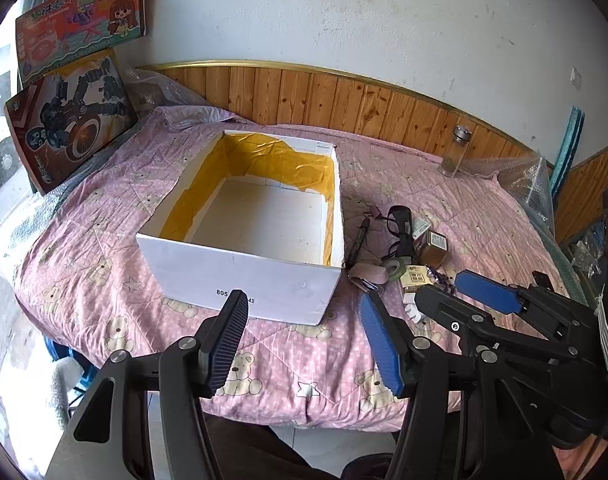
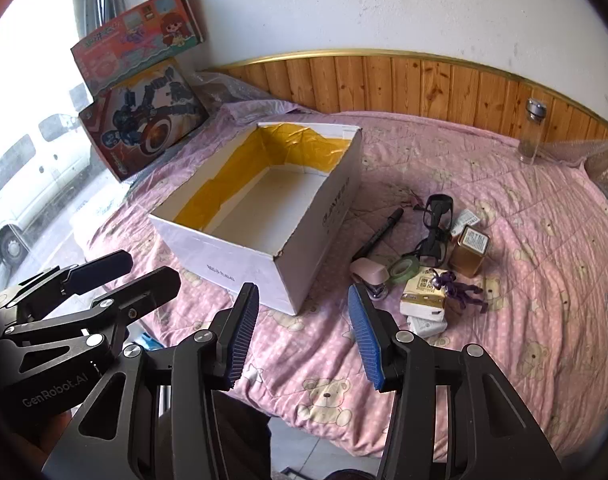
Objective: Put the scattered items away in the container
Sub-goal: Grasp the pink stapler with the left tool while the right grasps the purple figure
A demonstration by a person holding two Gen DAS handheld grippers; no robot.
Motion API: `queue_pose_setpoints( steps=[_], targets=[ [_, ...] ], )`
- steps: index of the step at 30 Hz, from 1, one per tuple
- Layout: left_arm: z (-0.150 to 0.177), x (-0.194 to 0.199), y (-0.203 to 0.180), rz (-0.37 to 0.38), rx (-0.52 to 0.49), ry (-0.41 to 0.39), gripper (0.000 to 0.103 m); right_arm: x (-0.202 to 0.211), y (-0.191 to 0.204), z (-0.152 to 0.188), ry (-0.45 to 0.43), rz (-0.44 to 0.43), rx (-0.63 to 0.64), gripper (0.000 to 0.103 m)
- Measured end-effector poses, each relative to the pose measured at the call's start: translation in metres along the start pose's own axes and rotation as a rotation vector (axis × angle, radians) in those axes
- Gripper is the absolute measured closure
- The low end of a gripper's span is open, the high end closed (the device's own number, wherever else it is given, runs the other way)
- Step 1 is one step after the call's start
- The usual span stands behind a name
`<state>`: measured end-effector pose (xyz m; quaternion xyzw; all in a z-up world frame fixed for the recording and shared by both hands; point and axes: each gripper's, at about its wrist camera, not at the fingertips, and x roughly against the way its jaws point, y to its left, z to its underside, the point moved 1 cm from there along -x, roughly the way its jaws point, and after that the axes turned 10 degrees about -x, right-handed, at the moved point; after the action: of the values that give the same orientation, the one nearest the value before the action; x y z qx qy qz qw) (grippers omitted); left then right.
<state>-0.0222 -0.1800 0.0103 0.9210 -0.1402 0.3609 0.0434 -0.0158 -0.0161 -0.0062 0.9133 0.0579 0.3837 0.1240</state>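
White cardboard box with yellow lining [image 2: 315, 232] — we find it empty; cluttered small items [image 2: 423, 264] at its three o'clock, untouched — left gripper [image 1: 304, 344] and right gripper [image 2: 304, 336] both spread, holding nothing.

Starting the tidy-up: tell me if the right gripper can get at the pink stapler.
Probably yes: the right gripper is open and empty, and the pink stapler lies just ahead on the quilt, nothing covering it.

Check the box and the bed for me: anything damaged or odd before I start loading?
The white box is empty, and its yellow lining is torn and crumpled, with a ragged edge along the walls. Its near corner looks slightly split. The scattered items lie heaped right of it, none spilled.
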Motion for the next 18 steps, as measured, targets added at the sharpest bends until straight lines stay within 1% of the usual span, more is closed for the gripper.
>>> queue_pose_setpoints(
  steps=[9, 13, 16, 18],
  targets=[
    [-0.012, -0.018, -0.008, 0.016, -0.016, 0.02, 0.04, -0.016, -0.021, -0.006, 0.026, -0.015, -0.069, 0.053],
    [-0.016, -0.025, -0.008, 0.012, -0.014, 0.025, 0.036, -0.023, -0.032, -0.002, 0.042, -0.021, -0.091, 0.052],
    [-0.019, -0.033, -0.013, 0.019, -0.024, 0.043, 0.036, -0.027, -0.047, -0.001, 0.046, -0.023, -0.129, 0.052],
    [-0.02, -0.037, -0.016, 0.039, -0.031, 0.047, 0.036, -0.029, -0.066, 0.0, 0.041, -0.011, -0.176, 0.052]
  ],
)
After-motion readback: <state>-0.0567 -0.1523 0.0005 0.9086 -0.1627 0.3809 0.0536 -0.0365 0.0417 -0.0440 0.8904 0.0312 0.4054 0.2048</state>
